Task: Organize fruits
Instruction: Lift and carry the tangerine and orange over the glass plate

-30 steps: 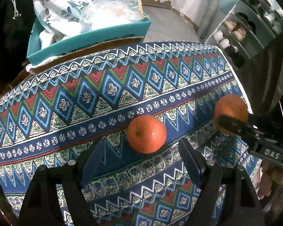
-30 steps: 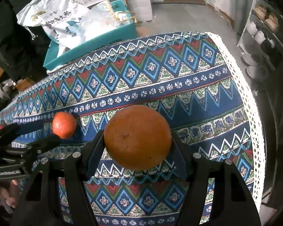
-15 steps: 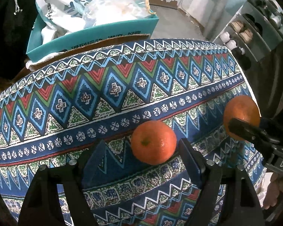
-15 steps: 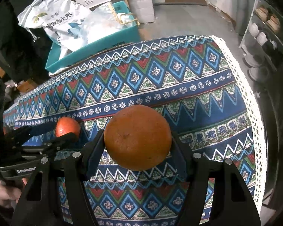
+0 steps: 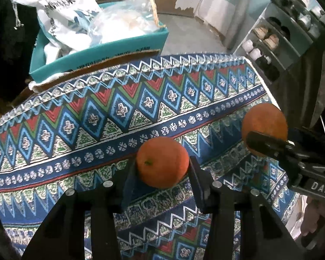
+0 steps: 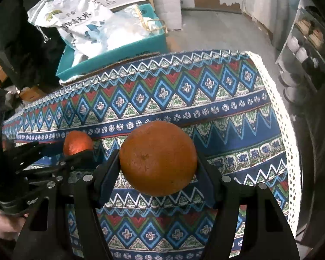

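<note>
Now the small orange (image 5: 162,162) shows its stem facing the camera.

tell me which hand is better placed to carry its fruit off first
Right, marginally: the right tool already clamps the large orange. The left tool also pinches its small orange, which looks still on the tablecloth.

I can't see the bottom of the small orange (image 5: 162,162); my left claw (image 5: 161,169) covers its sides. From the right camera, most of that orange (image 6: 78,143) hides behind the left claw (image 6: 60,158). The big orange (image 6: 158,158) hides the cloth (image 6: 205,99) under it. The shelf (image 5: 277,36) things are too small to tell. The bag (image 6: 80,19) words are blurry. The hand (image 6: 4,227) is cut off.
</note>
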A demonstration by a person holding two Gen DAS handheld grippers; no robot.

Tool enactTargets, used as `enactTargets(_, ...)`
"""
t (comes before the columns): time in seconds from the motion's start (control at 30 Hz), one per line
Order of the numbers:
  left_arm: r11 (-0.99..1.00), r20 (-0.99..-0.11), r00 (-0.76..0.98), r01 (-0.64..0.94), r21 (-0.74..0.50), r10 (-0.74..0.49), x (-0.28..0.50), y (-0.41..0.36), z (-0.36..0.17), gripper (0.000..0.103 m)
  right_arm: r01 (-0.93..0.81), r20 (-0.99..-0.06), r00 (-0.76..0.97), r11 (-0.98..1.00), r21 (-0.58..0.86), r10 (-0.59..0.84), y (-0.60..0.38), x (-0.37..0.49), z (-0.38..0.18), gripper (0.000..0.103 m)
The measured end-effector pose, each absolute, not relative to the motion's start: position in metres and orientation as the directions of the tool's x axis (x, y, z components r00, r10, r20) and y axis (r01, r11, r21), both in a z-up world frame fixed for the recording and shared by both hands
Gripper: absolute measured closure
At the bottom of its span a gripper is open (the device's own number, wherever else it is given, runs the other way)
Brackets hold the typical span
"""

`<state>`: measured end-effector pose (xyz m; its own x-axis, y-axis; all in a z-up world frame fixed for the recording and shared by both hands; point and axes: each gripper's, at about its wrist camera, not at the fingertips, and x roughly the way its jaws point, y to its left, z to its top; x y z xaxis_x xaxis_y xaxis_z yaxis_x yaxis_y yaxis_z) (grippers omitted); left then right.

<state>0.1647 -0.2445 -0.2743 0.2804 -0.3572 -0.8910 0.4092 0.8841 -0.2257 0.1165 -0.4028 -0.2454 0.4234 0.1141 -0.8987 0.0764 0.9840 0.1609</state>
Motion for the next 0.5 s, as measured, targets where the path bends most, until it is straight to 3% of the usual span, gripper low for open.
enactTargets(0.5, 0.890, -0.843, 0.395, 0.414, -0.191, -0.365, 0.139, -0.221, -0.197, 0.056, -0.012, -0.851, 0.511, 0.991, 0.131, 0.119, -0.369, 0.106, -0.191, 0.036)
